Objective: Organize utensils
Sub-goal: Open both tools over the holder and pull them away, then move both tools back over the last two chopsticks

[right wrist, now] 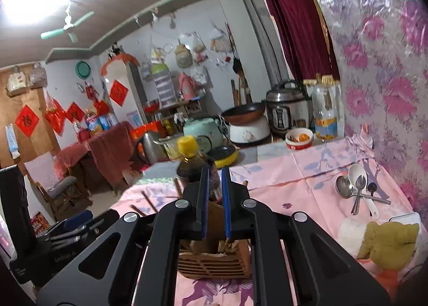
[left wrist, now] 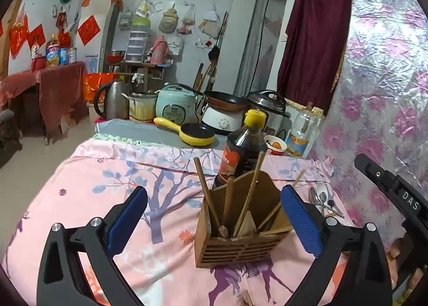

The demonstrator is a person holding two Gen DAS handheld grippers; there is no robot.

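Dead centre in the lower half of the left wrist view stands the wooden utensil holder, slatted front facing us, sitting on the pink floral tablecloth. Several chopsticks lean out of it at different angles, fanning up toward the middle of the frame. Right behind the holder, a dark sauce bottle with a yellow cap rises just above centre.

Over at the right of that view, a cluster of spoons lies on the cloth, close to the flowered foil wall. The right wrist view shows them better at its right-hand side: metal spoons and a white ceramic spoon piled together, well apart from the holder.

The left gripper has its blue pads spread wide, one on each side of the holder and touching nothing. The right gripper sits in the centre of its own view, directly above the holder, pads drawn close together with only a narrow slit between them; whether anything is pinched there, I cannot tell.

Further back, a yellow pan, a pale green rice cooker and a small red bowl line the far end of the table.
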